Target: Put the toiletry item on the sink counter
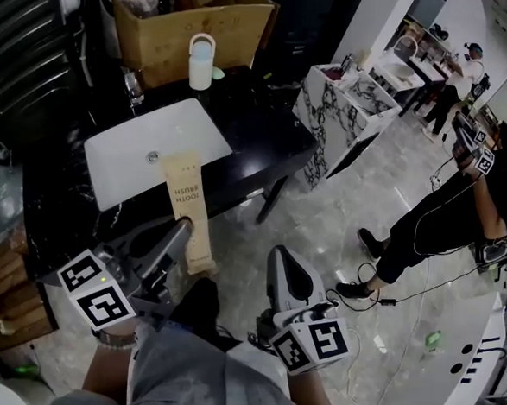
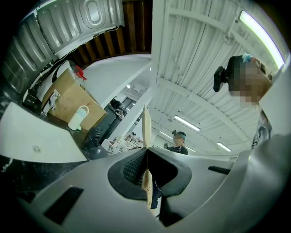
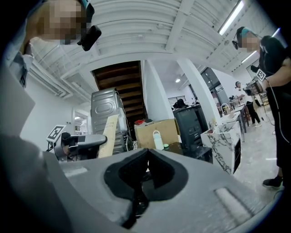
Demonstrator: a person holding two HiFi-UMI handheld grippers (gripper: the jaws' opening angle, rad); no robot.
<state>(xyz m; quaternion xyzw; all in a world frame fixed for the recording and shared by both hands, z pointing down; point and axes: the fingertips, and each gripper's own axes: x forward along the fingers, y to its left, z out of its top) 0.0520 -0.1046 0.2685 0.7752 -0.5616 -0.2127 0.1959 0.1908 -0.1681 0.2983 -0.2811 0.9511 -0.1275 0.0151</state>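
The toiletry item is a flat tan toothbrush box (image 1: pixel 187 206). My left gripper (image 1: pixel 187 227) is shut on its lower part and holds it out over the front edge of the black sink counter (image 1: pixel 259 128), beside the white basin (image 1: pixel 127 158). In the left gripper view the box (image 2: pixel 147 132) stands edge-on, pinched between the closed jaws of the left gripper (image 2: pixel 146 170). My right gripper (image 1: pixel 277 255) hangs over the floor, shut and empty, to the right of the left one. In the right gripper view the closed right gripper (image 3: pixel 146 159) holds nothing, and the box (image 3: pixel 108 132) shows at the left.
A white bottle (image 1: pixel 201 62) and a cardboard box (image 1: pixel 197 20) stand at the back of the counter. A marble-patterned unit (image 1: pixel 338 108) stands to its right. A person in black (image 1: pixel 461 212) stands on the tiled floor at the right, with cables trailing there.
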